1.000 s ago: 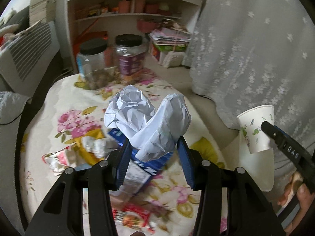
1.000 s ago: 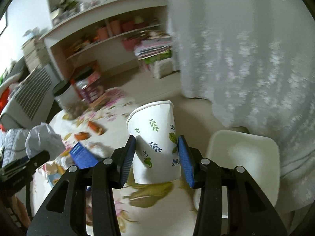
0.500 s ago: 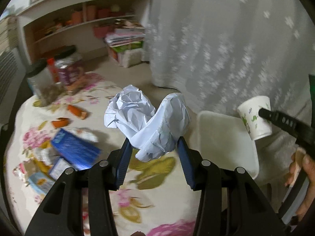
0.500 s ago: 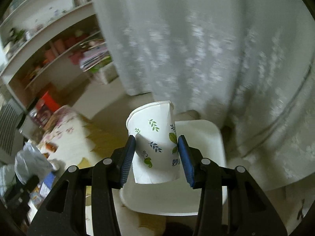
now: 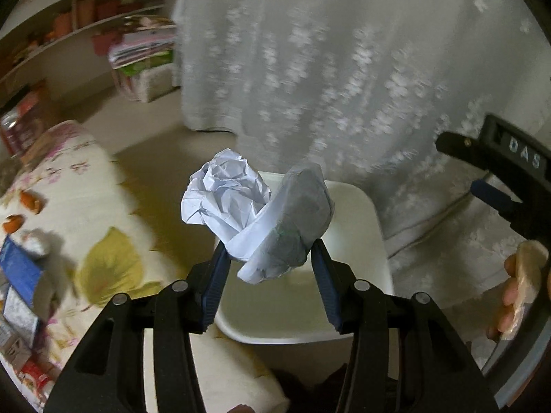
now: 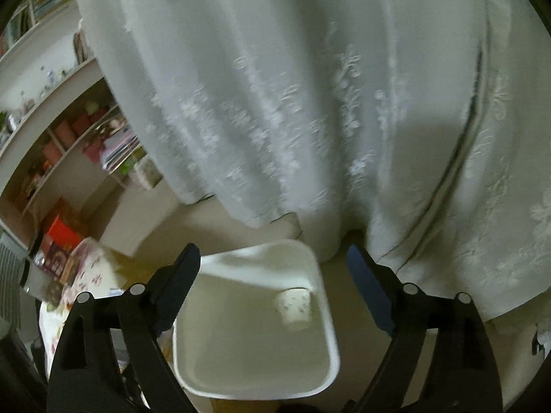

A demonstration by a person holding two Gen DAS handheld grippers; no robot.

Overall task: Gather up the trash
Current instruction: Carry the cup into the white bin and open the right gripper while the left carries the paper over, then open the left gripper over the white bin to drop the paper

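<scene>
My left gripper [image 5: 268, 275] is shut on a crumpled ball of white paper [image 5: 255, 213] and holds it above the near rim of a white plastic bin [image 5: 365, 213] on the floor. My right gripper [image 6: 272, 285] is open and empty, right above the same bin [image 6: 330, 330]. A white paper cup with a leaf print [image 6: 295, 308] lies inside the bin near its far right corner. The right gripper also shows at the right edge of the left wrist view [image 5: 496, 172].
A table with a floral cloth [image 5: 86, 213] stands left of the bin, with a blue box [image 5: 19, 272], orange peels [image 5: 29, 203] and wrappers on it. A white lace curtain [image 6: 310, 103] hangs behind the bin. Shelves [image 6: 69, 137] stand at the far left.
Both grippers swung right from the table to the bin. My right gripper opened and the paper cup dropped into the bin. The left still holds the paper.
</scene>
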